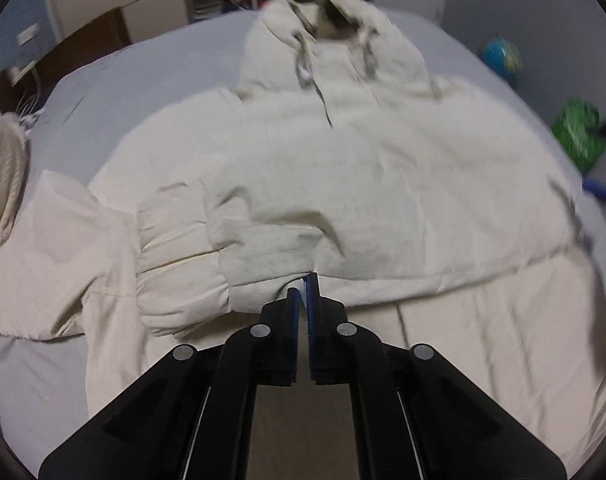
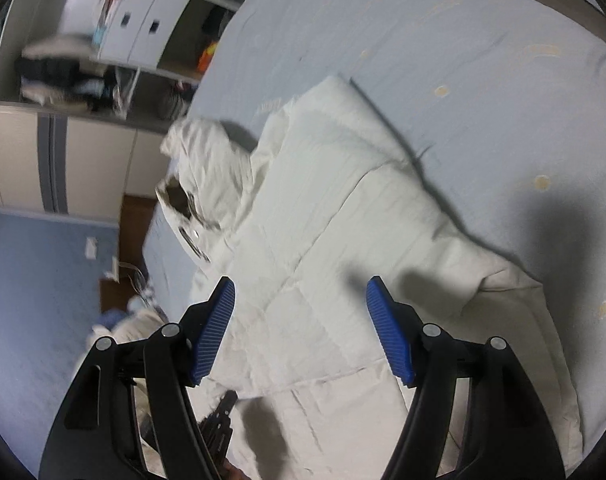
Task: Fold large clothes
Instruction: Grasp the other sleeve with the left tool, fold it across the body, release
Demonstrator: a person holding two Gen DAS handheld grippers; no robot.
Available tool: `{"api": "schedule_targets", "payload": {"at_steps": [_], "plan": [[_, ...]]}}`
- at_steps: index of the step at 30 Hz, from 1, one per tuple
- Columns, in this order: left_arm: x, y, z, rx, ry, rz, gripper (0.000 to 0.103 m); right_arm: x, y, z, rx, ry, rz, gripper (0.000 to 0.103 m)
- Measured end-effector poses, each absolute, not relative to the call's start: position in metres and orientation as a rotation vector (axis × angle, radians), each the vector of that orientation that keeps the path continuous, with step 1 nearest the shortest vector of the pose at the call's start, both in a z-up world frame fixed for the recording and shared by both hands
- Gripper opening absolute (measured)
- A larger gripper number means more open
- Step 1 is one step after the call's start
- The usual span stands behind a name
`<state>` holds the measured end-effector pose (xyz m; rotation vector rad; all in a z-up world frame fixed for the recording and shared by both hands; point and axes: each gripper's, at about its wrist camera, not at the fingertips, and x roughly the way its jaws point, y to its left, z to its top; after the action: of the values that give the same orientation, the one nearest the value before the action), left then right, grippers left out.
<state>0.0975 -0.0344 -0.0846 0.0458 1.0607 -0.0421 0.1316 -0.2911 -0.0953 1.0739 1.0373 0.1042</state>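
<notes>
A cream padded hooded jacket (image 1: pixel 343 168) lies spread on a pale blue bed (image 1: pixel 143 80), hood (image 1: pixel 335 36) at the far end. One sleeve is folded across the body. My left gripper (image 1: pixel 303 286) is shut on that sleeve's cuff (image 1: pixel 263 280) near the jacket's hem. In the right wrist view the jacket (image 2: pixel 323 240) lies beneath my right gripper (image 2: pixel 301 292), which is open and empty, hovering above the quilted body. The other sleeve (image 2: pixel 443 256) lies to its right. Part of the left gripper (image 2: pixel 221 424) shows at the bottom.
Another cream garment (image 1: pixel 3 168) lies at the bed's left edge. A shelf unit (image 2: pixel 103 48) and wardrobe (image 2: pixel 63 160) stand beyond the bed. A globe (image 1: pixel 503 58) and green object (image 1: pixel 579 136) sit off the right side.
</notes>
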Motion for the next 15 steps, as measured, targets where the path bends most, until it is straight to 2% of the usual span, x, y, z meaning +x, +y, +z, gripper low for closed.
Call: {"api": "schedule_targets", "payload": {"at_steps": [3, 4, 6, 8, 9, 13, 15], "plan": [[0.098, -0.025, -0.094, 0.032, 1.117, -0.068, 0.009, 0.140, -0.274, -0.092, 0.938, 1.086, 0.118, 0.065], [0.096, -0.020, -0.098, 0.026, 1.128, -0.071, 0.014, 0.141, -0.270, -0.091, 0.903, 1.097, 0.124, 0.065], [0.091, -0.014, -0.104, 0.002, 1.170, -0.084, 0.035, 0.146, -0.256, -0.090, 0.807, 1.124, 0.141, 0.065], [0.083, -0.005, -0.100, -0.001, 1.178, -0.078, 0.077, 0.149, -0.246, -0.089, 0.742, 1.144, 0.148, 0.065], [0.080, -0.002, -0.097, 0.004, 1.169, -0.075, 0.083, 0.149, -0.243, -0.089, 0.723, 1.147, 0.150, 0.065], [0.064, 0.014, -0.077, 0.005, 1.157, -0.116, 0.085, 0.149, -0.238, -0.086, 0.688, 1.136, 0.153, 0.065], [0.056, 0.030, -0.062, 0.018, 1.124, -0.105, 0.091, 0.148, -0.240, -0.084, 0.699, 1.125, 0.150, 0.065]]}}
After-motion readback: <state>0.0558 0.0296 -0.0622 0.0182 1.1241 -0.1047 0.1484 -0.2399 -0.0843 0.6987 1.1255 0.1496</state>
